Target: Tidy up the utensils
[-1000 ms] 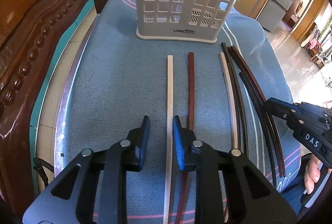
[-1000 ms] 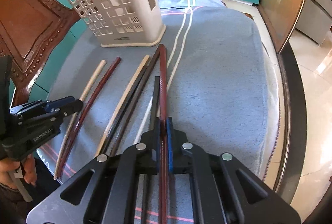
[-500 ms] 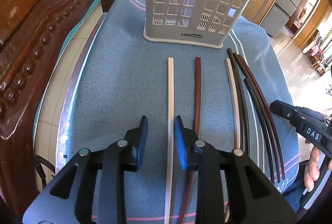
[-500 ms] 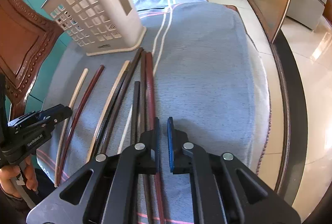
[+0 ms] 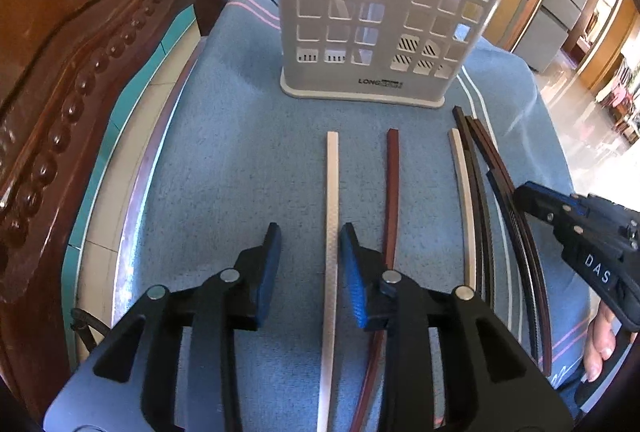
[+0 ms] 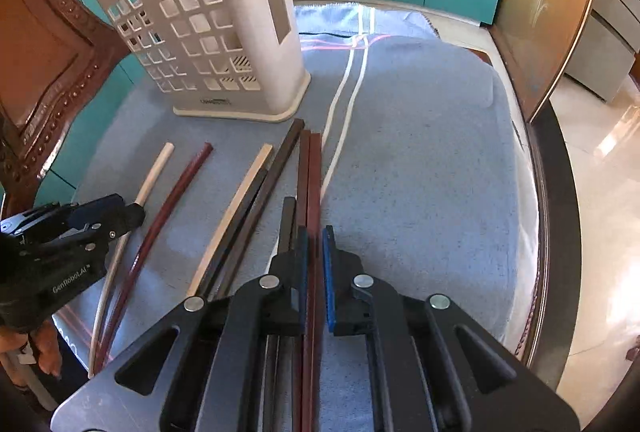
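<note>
**Left jaws spread over the white chopstick, right jaws narrow around the reddish one**

The left gripper (image 5: 308, 260) is held low over the blue cloth (image 5: 224, 160) with its jaws spread wide. The white chopstick (image 5: 332, 200) is seen between the two blue pads, close to the right pad; whether it is touched cannot be told. The dark red chopstick (image 5: 393, 192) lies just beside it, outside the jaws.

The right gripper (image 6: 315, 264) is seen with its jaws only a little apart. The reddish-brown chopstick (image 6: 314, 176) runs through this narrow gap, and a small space is visible at the right pad, so it is not pinched. The other dark chopsticks (image 6: 256, 216) lie just beside, to the left.

The white utensil holder (image 5: 384, 8) stands upright on the cloth beyond the chopstick ends.
</note>
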Demonstrator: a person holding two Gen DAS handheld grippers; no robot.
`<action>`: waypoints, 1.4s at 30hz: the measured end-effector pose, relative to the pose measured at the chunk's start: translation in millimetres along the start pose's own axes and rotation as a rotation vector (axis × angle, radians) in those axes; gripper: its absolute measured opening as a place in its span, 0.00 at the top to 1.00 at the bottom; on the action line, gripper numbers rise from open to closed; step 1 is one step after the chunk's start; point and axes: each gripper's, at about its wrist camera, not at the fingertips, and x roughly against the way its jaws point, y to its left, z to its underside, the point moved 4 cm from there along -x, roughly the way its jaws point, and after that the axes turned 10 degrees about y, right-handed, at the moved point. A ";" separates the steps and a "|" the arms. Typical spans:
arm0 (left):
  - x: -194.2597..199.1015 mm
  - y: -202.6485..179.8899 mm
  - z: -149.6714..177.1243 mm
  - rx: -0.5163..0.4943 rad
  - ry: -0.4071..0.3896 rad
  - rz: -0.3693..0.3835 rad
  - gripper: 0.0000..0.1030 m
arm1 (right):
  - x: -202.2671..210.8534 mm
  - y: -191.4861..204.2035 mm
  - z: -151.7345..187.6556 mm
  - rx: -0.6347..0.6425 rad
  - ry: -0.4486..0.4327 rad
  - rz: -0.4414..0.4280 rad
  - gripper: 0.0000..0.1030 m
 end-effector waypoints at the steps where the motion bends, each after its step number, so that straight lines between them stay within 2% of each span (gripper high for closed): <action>1: 0.9 -1.8 1.0 -0.003 -0.001 -0.005 0.67 | -0.6 -2.6 0.8 -0.009 0.003 -0.003 0.86; 5: 1.9 -4.7 0.5 -0.006 -0.001 -0.007 0.66 | 1.4 -11.1 2.2 -0.046 0.011 -0.005 0.83; 7: 1.6 -6.4 0.4 -0.002 -0.001 -0.006 0.66 | 4.5 -11.2 2.8 -0.042 -0.006 0.029 0.83; 10: 1.9 -6.1 0.3 0.000 -0.002 -0.009 0.66 | 7.6 -4.2 1.6 -0.015 -0.026 0.014 0.83; 12: 1.5 -5.4 -0.2 0.000 -0.005 -0.018 0.66 | -0.2 -0.8 1.9 -0.002 0.002 0.049 0.83; 16: -0.5 -6.8 -4.6 -0.008 -0.012 -0.043 0.65 | -7.9 4.8 -0.3 0.021 -0.003 0.112 0.82; 19: 0.7 -10.3 -4.3 -0.022 -0.022 -0.066 0.64 | -10.2 6.1 -1.0 0.027 -0.005 0.119 0.82; 21: 1.3 -12.0 -4.7 -0.026 -0.027 -0.070 0.65 | -11.6 4.6 -1.7 0.020 -0.002 0.099 0.87; 22: 1.7 -13.0 -4.7 -0.025 -0.030 -0.059 0.70 | -10.7 5.0 -1.8 0.016 0.000 0.087 0.92; 23: 1.9 -14.0 -4.9 -0.021 -0.032 -0.041 0.77 | -11.0 3.8 -2.4 0.007 0.001 0.070 0.93; 24: 2.0 -14.5 -5.3 -0.020 -0.035 -0.032 0.80 | -8.8 3.8 -2.9 0.000 0.000 0.057 0.93; 26: 1.7 -16.9 -6.7 -0.028 -0.043 -0.035 0.93 | -7.3 2.5 -4.0 -0.013 -0.007 0.026 0.94; 30: 4.0 -18.0 -10.6 -0.009 -0.067 -0.017 0.93 | 22.7 3.6 -6.0 -0.004 -0.113 0.010 0.94; 33: 29.1 -17.0 -10.2 -0.011 -0.144 -0.010 0.93 | 63.6 3.8 -1.1 -0.003 -0.222 -0.057 0.94; 37: 87.3 -14.0 -5.6 -0.010 -0.270 0.067 0.94 | 121.5 0.4 2.9 -0.007 -0.342 -0.130 0.94; 42: 164.1 -5.0 -12.6 -0.016 -0.437 0.107 0.94 | 186.2 8.7 0.8 0.010 -0.456 -0.212 0.94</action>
